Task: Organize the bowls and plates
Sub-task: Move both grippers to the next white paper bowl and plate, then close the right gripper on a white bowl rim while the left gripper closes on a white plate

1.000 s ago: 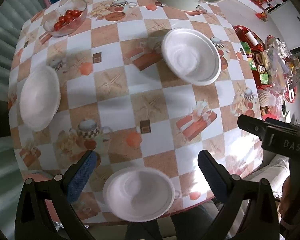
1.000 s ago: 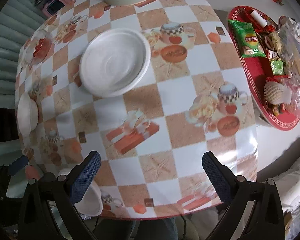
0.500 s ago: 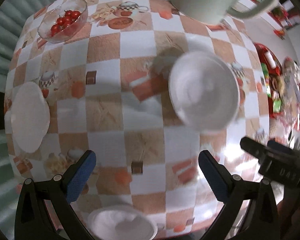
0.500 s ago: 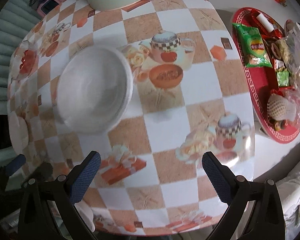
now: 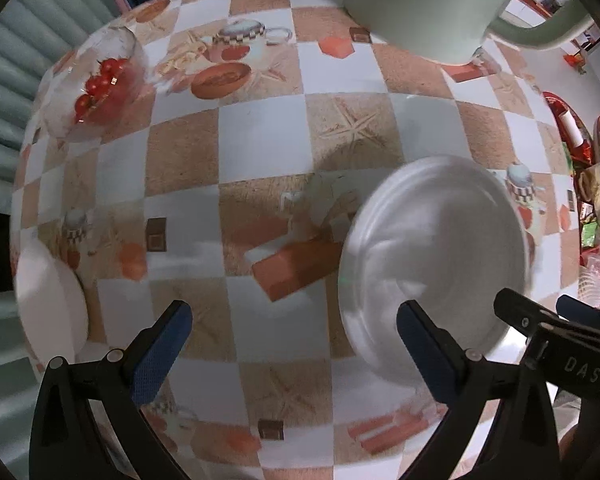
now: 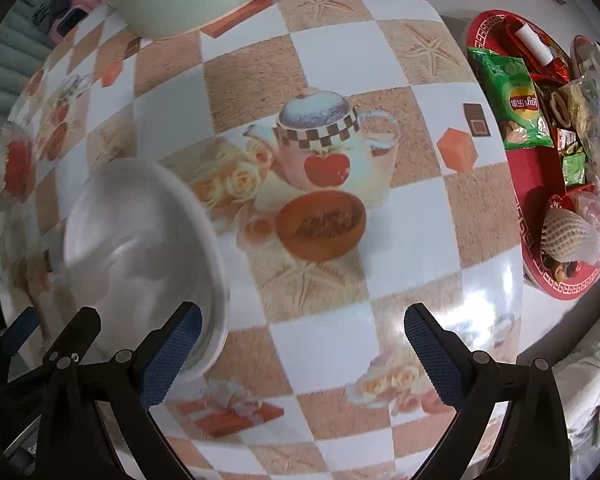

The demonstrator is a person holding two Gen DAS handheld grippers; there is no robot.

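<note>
Both grippers are low over the checkered tablecloth point(image 5: 260, 148) from my end, pointing forward. My left gripper point(image 5: 292, 344) is spread wide, nothing in it; right gripper point(image 6: 300, 344) too. The white bowl point(image 5: 436, 264) sits on the table between them, its rim beside my right gripper's left finger point(image 6: 168, 356).
</note>
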